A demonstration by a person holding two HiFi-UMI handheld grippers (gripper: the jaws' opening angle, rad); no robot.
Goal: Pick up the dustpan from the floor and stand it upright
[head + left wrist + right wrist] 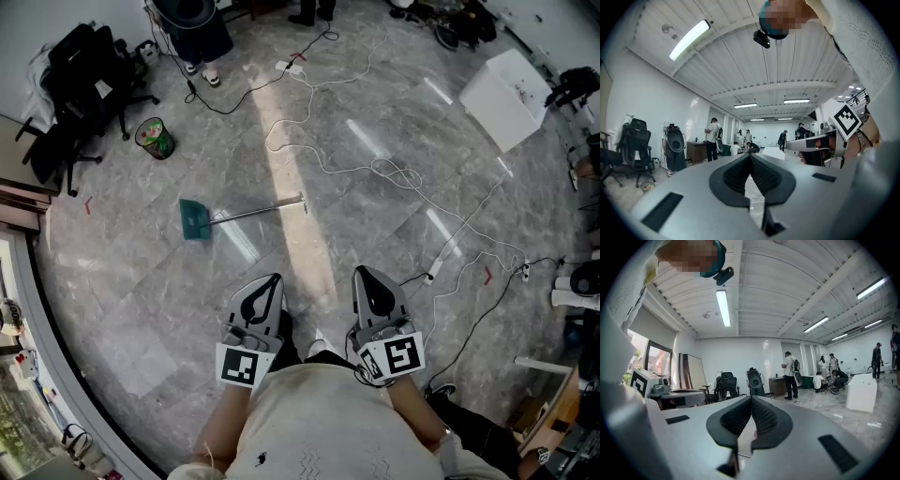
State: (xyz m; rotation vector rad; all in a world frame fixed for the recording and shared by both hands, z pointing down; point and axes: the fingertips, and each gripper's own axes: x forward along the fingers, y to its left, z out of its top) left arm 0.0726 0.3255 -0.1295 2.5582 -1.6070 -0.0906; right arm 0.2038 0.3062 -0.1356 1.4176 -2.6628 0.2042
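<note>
The dustpan (195, 218) is green with a silver stick, the floor (375, 234) is grey and cloudy, the box (506, 98) is white, the chairs (82, 75) are black, and the left gripper (275, 279) and right gripper (362, 272) are grey with black-and-white squares.

Floor: glossy grey marble tiles (187, 309) ahead of the jaws.
Furniture: black office chairs (80, 75) far left of them.
Light: white ceiling tubes (723, 308).
</note>
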